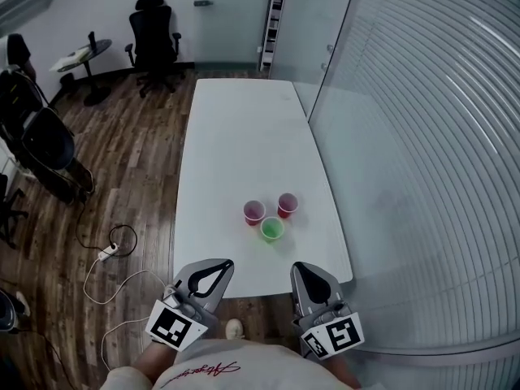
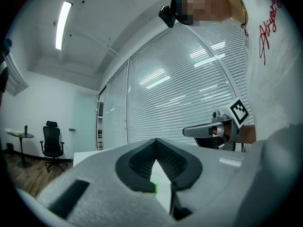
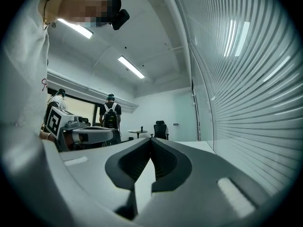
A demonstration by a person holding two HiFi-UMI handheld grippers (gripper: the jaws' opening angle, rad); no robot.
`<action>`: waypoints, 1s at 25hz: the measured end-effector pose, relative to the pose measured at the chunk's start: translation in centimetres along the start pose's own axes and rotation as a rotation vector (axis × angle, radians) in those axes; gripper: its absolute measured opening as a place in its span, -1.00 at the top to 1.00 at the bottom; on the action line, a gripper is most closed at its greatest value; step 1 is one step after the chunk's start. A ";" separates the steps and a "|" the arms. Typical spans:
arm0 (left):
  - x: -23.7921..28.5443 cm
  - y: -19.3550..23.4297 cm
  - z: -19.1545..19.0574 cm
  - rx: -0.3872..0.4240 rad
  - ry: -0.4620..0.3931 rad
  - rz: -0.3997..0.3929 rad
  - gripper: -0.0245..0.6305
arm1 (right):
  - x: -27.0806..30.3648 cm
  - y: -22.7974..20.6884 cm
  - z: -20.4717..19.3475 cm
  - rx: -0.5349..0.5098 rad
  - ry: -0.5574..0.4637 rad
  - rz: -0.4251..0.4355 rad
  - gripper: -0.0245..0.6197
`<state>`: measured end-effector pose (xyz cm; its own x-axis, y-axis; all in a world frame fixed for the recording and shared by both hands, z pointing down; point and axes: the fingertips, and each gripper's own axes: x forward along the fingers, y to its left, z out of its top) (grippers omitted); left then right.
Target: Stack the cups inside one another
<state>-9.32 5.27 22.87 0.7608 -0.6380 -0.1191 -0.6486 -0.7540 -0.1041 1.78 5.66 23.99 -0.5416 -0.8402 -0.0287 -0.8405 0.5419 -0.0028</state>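
Three small cups stand upright and close together on the near part of the long white table (image 1: 244,136): a pink one (image 1: 253,212), a red one (image 1: 287,205) and a green one (image 1: 271,229) just in front of them. My left gripper (image 1: 223,266) and right gripper (image 1: 301,269) are held side by side at the table's near edge, short of the cups, both shut and empty. In the left gripper view the shut jaws (image 2: 155,142) fill the bottom, with a green speck of the cup (image 2: 152,187) behind them. The right gripper view (image 3: 150,141) shows only the table top.
A glass wall with blinds (image 1: 422,161) runs along the table's right side. Left of the table is wood floor with a power strip and cables (image 1: 108,253), dark chairs (image 1: 154,39) and a small round table (image 1: 84,53). Two people (image 3: 110,115) stand far back.
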 end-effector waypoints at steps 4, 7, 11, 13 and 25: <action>0.0 0.7 -0.7 -0.017 0.006 -0.016 0.93 | 0.7 0.2 -0.5 0.002 0.008 -0.016 0.93; -0.1 1.1 -1.1 -0.028 0.018 -0.024 0.93 | 0.9 0.3 -0.5 -0.003 0.011 -0.027 0.93; 0.2 1.5 -2.0 -0.055 0.016 -0.014 0.93 | 1.2 -0.5 -1.2 -0.011 0.024 -0.036 0.93; 0.3 1.6 -2.4 -0.070 0.023 -0.009 0.93 | 1.2 -0.8 -1.6 -0.006 0.031 -0.041 0.93; 2.9 3.1 -4.6 -0.088 0.074 0.023 0.93 | 2.3 -5.2 -2.6 0.012 0.044 -0.060 0.93</action>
<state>-9.01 0.43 26.71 0.7473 -0.6628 -0.0468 -0.6640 -0.7476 -0.0147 4.86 0.85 26.55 -0.4910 -0.8710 0.0157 -0.8712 0.4908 -0.0153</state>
